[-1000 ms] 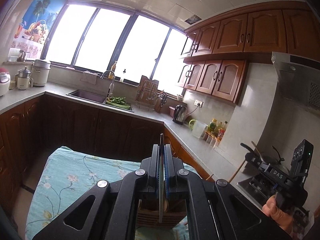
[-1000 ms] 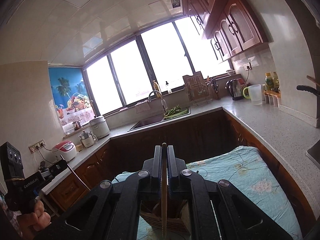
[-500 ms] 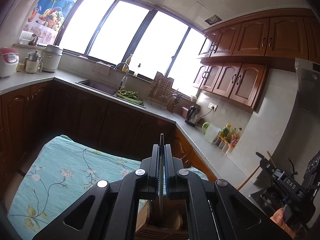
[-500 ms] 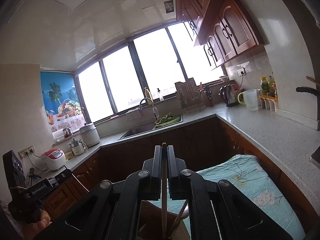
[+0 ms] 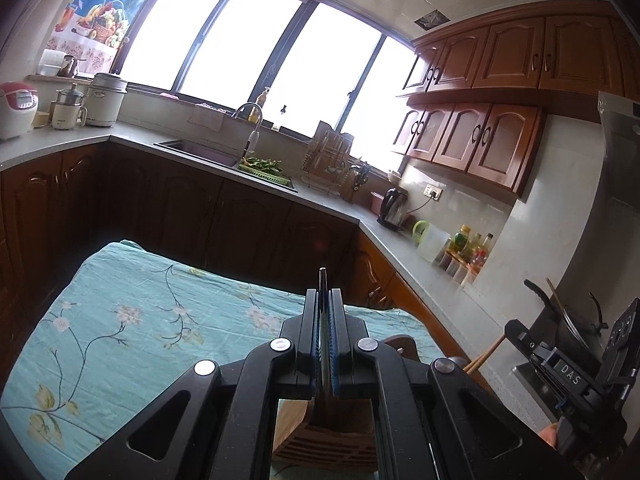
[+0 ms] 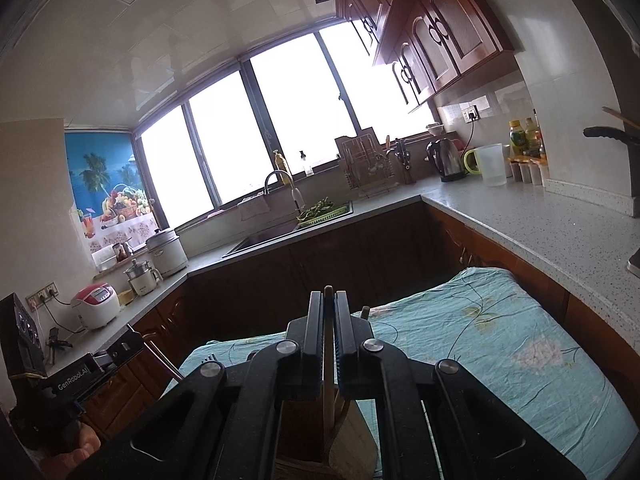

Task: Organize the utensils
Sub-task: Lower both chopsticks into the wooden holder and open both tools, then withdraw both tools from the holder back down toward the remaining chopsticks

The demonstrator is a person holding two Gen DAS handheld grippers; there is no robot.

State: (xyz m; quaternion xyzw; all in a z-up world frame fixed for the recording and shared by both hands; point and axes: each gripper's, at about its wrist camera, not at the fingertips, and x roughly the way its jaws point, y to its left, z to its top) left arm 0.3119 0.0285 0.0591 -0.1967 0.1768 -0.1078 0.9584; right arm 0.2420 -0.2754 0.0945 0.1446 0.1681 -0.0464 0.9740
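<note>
Nearest in both wrist views sits the wooden utensil holder (image 5: 324, 436), directly below the jaws and partly hidden by the gripper bodies; it stands on the surface covered by a turquoise floral cloth (image 5: 120, 320).

The left gripper (image 5: 323, 320) has its jaws closed on a thin metal utensil (image 5: 322, 280), seen edge-on, perhaps a knife or flat handle; which, I cannot tell. Its long axis runs along the fingers, one end poking out past the fingertips toward the far side, the other running down between the pads toward the holder's opening.

The right gripper (image 6: 329, 320) likewise has its jaws closed on a slim wooden stick (image 6: 329, 360), probably a chopstick or a spoon handle. It too lies along the fingers, and its lower end appears to reach down into the holder, beside a pale wooden spatula blade (image 6: 352, 440) standing there.

So the relation that matters is vertical: both held pieces line up over the holder, long axes pointing down into it. Neither hand is clearly nearer; both hover right above it. In my judgement the coming move is a straight lowering and release, keeping each piece upright so that it clears the holder's rim and dividers.

Farther off lie the speckled counter (image 6: 540, 232) and the sink (image 5: 200, 150) under the windows.
</note>
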